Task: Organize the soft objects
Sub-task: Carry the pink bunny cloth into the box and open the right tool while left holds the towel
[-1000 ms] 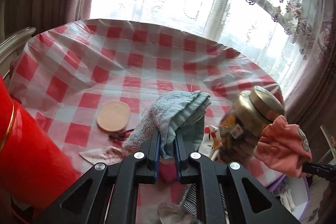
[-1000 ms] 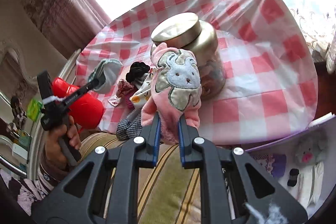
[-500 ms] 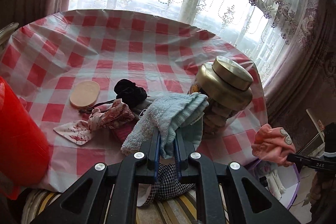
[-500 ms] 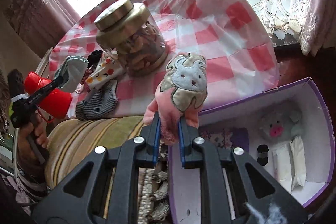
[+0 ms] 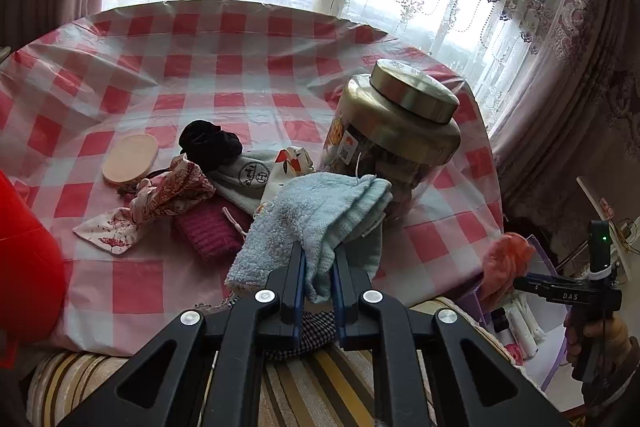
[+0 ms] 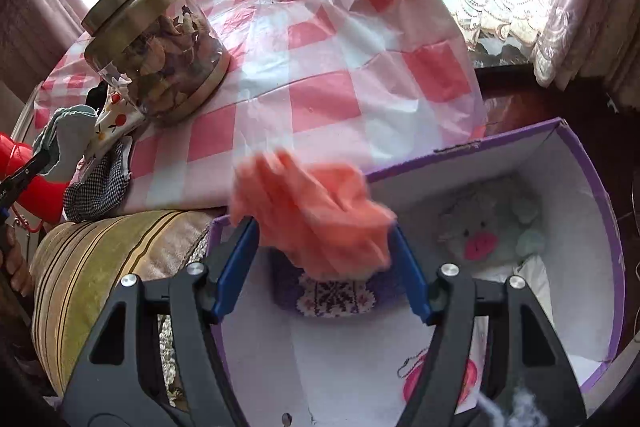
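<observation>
While the left tool [image 5: 318, 277] clamps one blue towel [image 5: 320, 215], the right tool's [image 6: 324, 259] jaws, just spread, flank one pink cloth [image 6: 316, 211].

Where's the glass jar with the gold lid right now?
The jar stands on the checked tablecloth near its right edge in the left wrist view, just behind the blue towel.

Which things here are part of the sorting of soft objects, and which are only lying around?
Part of the job:
- light blue towel, clamped in the left gripper
- pink cloth, blurred between the right gripper's just-opened jaws
- purple box
- loose cloths on the table: black scrunchie, magenta cloth

Lying about:
- glass jar
- round wooden coaster
</observation>
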Demonstrator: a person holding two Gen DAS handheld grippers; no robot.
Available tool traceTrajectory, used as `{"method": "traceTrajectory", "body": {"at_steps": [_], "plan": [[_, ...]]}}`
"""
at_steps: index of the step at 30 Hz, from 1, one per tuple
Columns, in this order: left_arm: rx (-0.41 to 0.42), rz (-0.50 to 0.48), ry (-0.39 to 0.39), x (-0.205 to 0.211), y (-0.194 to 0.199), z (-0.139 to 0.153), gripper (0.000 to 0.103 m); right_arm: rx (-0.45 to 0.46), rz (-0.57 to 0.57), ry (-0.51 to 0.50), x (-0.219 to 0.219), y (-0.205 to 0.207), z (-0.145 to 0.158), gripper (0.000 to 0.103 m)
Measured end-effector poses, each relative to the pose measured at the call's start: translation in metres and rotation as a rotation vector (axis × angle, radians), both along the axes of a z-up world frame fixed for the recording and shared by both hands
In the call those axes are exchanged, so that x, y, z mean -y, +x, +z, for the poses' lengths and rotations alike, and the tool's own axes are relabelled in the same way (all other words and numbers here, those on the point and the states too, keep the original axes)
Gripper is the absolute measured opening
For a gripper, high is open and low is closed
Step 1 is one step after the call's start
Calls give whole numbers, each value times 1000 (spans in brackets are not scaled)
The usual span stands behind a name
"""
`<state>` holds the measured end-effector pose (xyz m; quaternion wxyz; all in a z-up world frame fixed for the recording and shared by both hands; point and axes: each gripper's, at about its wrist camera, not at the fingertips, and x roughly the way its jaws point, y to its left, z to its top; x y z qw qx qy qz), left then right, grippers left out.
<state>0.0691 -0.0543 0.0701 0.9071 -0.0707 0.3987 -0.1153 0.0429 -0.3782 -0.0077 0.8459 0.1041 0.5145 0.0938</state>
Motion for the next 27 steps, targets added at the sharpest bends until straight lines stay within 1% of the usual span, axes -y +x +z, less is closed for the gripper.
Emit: {"method": "traceTrajectory", "body": {"at_steps": [1, 2, 3, 4, 5, 6, 8, 13, 16, 19, 21, 22, 24, 27], "plan": [[0, -3, 1, 1, 0, 0, 12, 11, 18, -1, -4, 5, -3, 70], [-1, -4, 0, 2, 0, 0, 12, 7, 33, -6, -7, 11, -9, 65], [-3, -4, 1, 3, 0, -1, 12, -21, 31, -15, -7, 18, -19, 35], [-4, -3, 2, 3, 0, -1, 12, -67, 18, -4, -6, 22, -28, 23], [-5, 0, 2, 2, -1, -1, 12, -94, -9, 17, -2, 23, -33, 21], [-4, 5, 1, 1, -1, -1, 12, -87, -22, 36, 1, 20, -31, 21], [-4, 17, -5, -3, -2, -1, 12, -66, -11, 45, 2, 10, -20, 21], [-31, 6, -7, 0, 3, -8, 12, -9, -21, 80, 23, -20, 20, 21], [-23, -6, 0, 4, 1, -7, 12, 11, -4, 100, 34, -42, 46, 21], [-30, 4, -6, 2, 1, -8, 12, -66, 15, 95, 42, -63, 56, 21], [-29, 7, -7, 1, 1, -8, 12, -130, 46, 83, 45, -79, 54, 21], [-28, 6, -5, 2, 1, -7, 12, -164, 54, 99, 48, -87, 50, 21], [-27, 2, -6, 4, 0, -7, 12, -247, 63, 149, 53, -98, 33, 21], [-28, -7, -7, 9, -1, -7, 12, -342, 80, 136, 54, -106, 4, 21]]}}
